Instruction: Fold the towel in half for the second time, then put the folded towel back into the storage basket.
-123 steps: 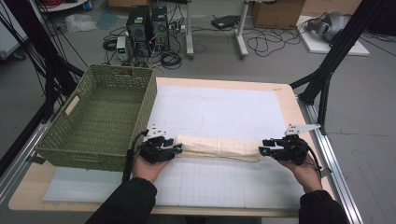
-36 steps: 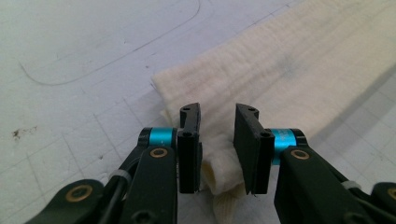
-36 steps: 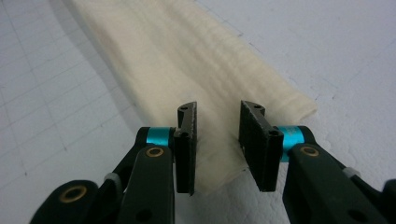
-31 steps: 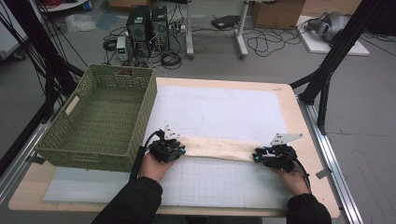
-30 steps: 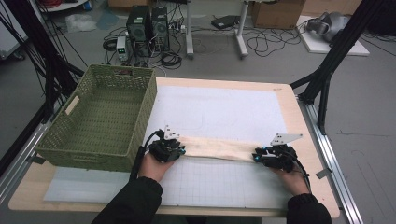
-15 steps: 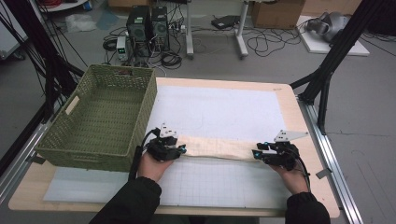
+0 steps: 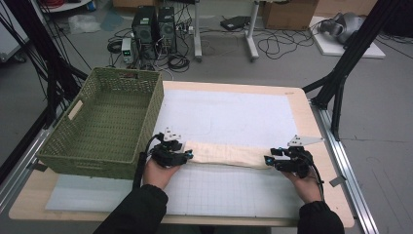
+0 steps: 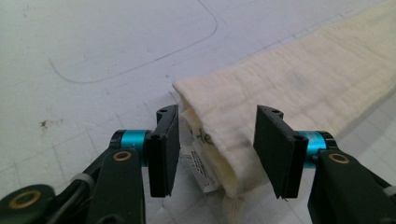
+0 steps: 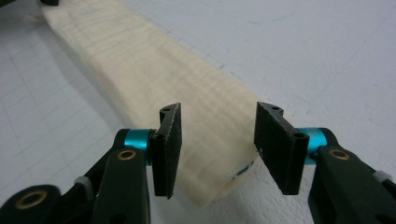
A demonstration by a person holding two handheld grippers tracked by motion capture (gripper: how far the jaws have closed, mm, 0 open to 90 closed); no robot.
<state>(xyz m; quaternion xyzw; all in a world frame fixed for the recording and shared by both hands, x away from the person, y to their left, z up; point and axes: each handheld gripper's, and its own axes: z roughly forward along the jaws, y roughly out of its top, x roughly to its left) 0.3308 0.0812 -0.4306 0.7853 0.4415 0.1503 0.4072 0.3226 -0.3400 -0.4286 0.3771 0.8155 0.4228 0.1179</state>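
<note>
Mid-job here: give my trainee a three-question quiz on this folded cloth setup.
1. True or false: the left gripper has its jaws clamped on the folded cloth.
2. Which container sits left of the cloth: A wicker basket, B metal bucket, C cardboard box?
3. Fill in: the right gripper stands at the cloth's ____ end, as the high view shows it.

Key: 1 false, the jaws stand apart. 2 A. 3 right.

cloth (image 7: pixel 229 154): cream | basket (image 7: pixel 104 122): green woven | mat (image 7: pixel 229 114): white, gridded
</note>
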